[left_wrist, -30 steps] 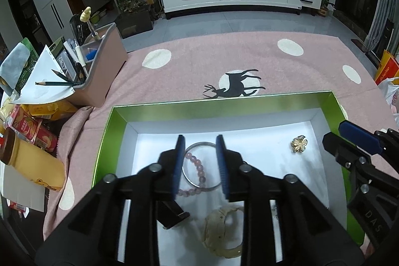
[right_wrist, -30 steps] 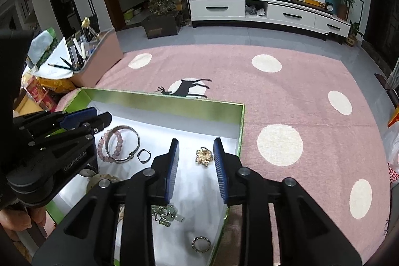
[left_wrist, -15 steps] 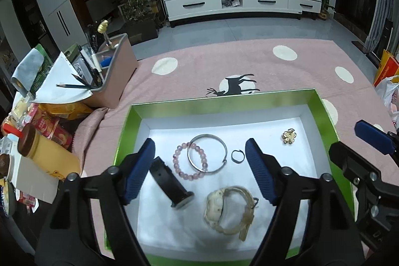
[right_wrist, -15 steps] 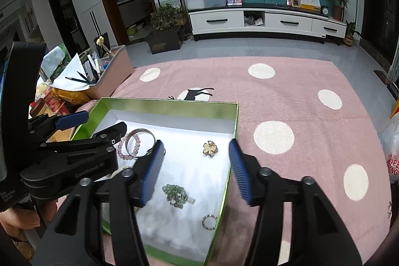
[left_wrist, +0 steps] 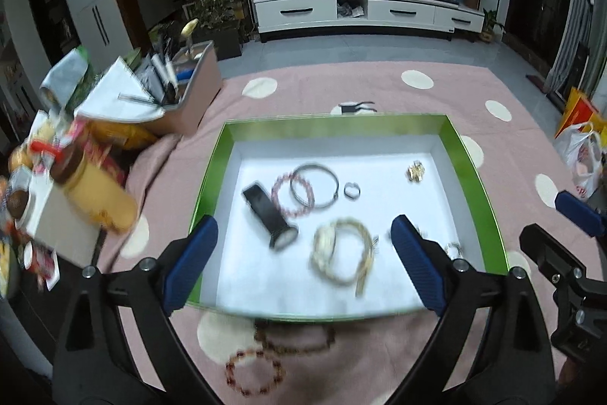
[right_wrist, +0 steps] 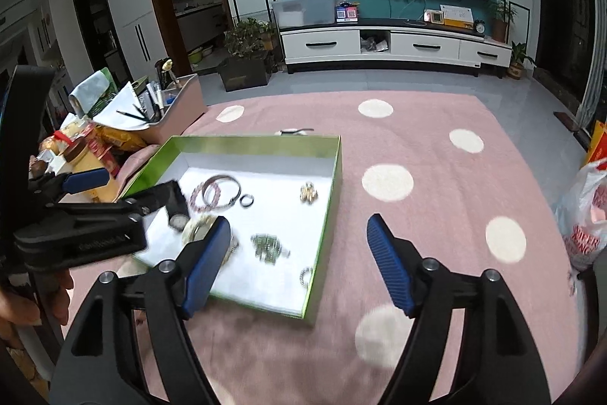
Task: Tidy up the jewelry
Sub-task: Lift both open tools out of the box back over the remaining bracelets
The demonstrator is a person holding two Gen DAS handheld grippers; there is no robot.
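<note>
Currently:
- Both grippers empty, jaws wide apart. Left gripper (left_wrist: 303, 253) hangs above the near half of the green box (left_wrist: 212, 169); right gripper (right_wrist: 299, 257) sits over the box's right wall, half over the pink cloth (right_wrist: 436, 147).
- Inside the box, on the white floor: black watch (left_wrist: 269, 211) at left, pink bead bracelet (left_wrist: 290, 196) overlapping the silver bangle (left_wrist: 315, 185), small ring (left_wrist: 352, 191) just beside the bangle, gold flower brooch (left_wrist: 415, 171) well apart at right, pale-strap watch (left_wrist: 341, 249) nearer the front. Right view adds a greenish chain clump (right_wrist: 267, 247) and a small beaded ring (right_wrist: 305, 276) near the right wall.
- Outside the box: two dark red bead bracelets (left_wrist: 254, 371) on the cloth, just in front of the near wall, between the left gripper's arms in view.
- Judged step: between picks. Most pieces are in the box; the two red bracelets look like the remaining strays.
- Next move, as I read it: left gripper drops behind the near wall, straddles one bracelet's bead strand, closes, lifts over the wall.
- Caveats: frames are motion-blurred; the two bracelets lie close and may touch, so one could drag the other. Cloth may snag.
</note>
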